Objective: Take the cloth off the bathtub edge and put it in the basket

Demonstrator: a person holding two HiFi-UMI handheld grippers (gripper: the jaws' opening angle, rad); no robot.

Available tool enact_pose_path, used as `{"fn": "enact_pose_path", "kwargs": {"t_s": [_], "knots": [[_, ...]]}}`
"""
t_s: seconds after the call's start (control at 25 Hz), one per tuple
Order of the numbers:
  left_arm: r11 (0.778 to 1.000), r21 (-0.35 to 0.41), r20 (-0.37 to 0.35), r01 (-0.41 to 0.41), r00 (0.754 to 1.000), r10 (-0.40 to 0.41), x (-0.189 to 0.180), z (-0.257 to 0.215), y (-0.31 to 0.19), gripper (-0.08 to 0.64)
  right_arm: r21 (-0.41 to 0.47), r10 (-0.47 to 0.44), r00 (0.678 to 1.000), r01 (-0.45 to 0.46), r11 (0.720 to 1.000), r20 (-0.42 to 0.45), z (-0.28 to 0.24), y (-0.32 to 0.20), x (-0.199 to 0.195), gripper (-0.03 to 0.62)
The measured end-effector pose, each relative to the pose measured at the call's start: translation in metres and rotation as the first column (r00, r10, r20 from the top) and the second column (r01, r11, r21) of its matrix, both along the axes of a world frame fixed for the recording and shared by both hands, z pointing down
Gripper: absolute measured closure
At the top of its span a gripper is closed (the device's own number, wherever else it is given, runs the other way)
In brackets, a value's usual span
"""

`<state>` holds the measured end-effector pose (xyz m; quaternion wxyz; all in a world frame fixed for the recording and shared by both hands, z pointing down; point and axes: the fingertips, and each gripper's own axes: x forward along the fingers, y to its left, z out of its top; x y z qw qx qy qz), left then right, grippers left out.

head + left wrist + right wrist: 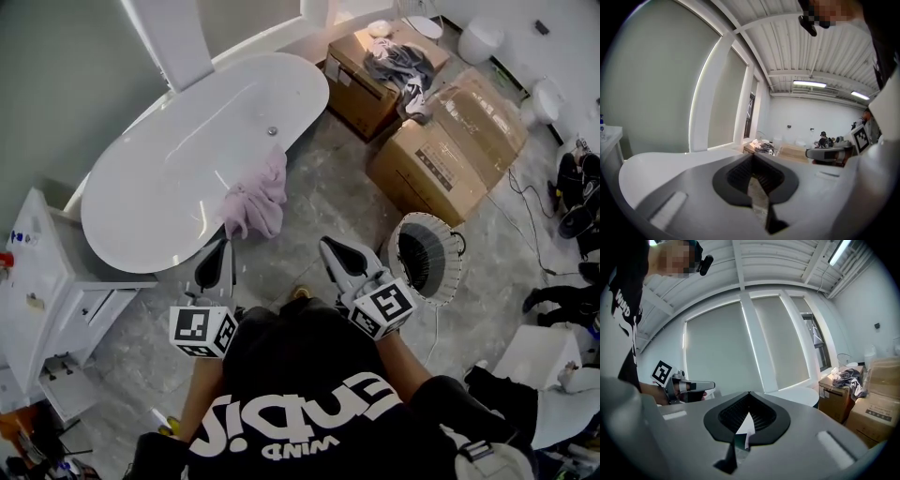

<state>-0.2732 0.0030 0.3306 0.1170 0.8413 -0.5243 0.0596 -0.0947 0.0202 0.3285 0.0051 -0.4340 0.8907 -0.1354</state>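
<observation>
Holding the left gripper point(223, 251) clenched on nothing, jaw tips meeting, just short of the bathtub point(169, 178) rim. Holding the right gripper point(330, 248) pressed together as well and likewise empty, beside the left one and near the basket point(457, 272). Finding the pink cloth point(255, 199) hanging over the tub's near edge — part on the rim, the rest trailing down the outer wall toward the floor point(328, 192), ahead of the left gripper and apart from it. Looking at open grey floor running between tub, basket and cardboard boxes point(450, 155). Noting a white cabinet point(37, 272) crowding close to the tub's end on the left. Making out large white lettering on the black shirt point(309, 412) — upside down in the head view and not clear enough to spell out. Seeing labels on the boxes, too small to read, and black-and-white square markers on both gripper cubes.
</observation>
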Motion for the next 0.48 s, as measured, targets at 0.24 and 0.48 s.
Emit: {"fn": "enact_pose_path", "kwargs": {"t_s": [0.24,0.48], "knots": [[0.999,-0.005,0.007,0.033,0.999,-0.033,-0.007,0.001,-0.035,0.565,-0.034,-0.047,0.999,0.047,0.998,-0.002,0.013,-0.036,-0.005,0.586],[1.0,-0.024,-0.006,0.017,1.0,-0.017,-0.011,0.01,-0.074,0.565,-0.042,-0.046,0.999,0.046,0.998,0.0,0.017,-0.08,-0.014,0.586]]}}
